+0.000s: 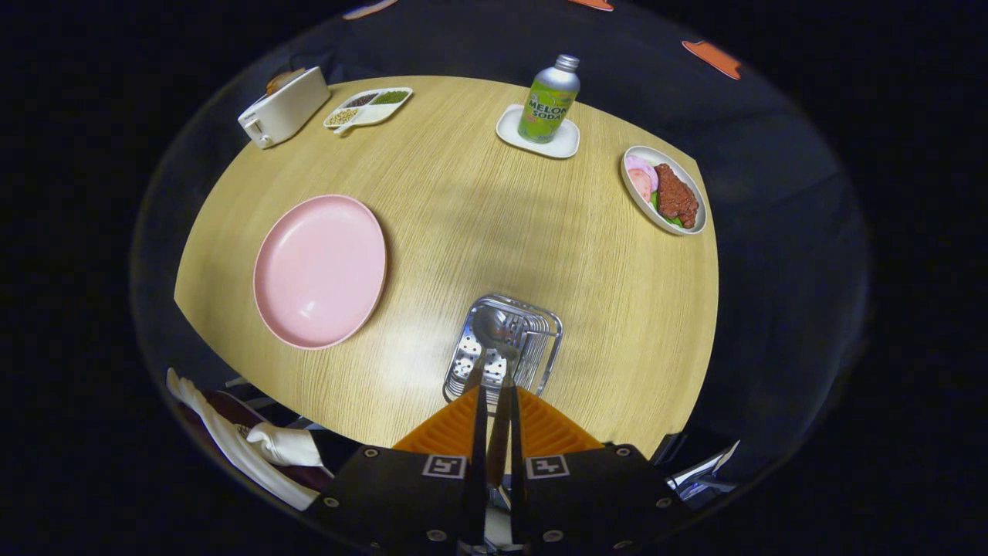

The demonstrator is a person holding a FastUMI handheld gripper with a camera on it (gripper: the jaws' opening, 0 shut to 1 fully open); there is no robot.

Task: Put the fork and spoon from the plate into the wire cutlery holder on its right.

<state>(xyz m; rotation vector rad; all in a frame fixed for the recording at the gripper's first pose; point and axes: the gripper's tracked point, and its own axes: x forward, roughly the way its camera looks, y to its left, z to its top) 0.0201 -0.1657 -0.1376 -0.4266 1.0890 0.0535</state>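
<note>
A staged dining booth: a wooden table (463, 201) is sitting before black cloth, bearing a toaster (284, 108), soda bottle (549, 99) and seemingly model food (668, 194).

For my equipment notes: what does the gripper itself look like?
The gripper has two black blocks with small screws, each carrying a square black-and-white marker. Its fingers are wedge-shaped with ribbed faces. They close on the cutlery handles above the wire holder.
</note>
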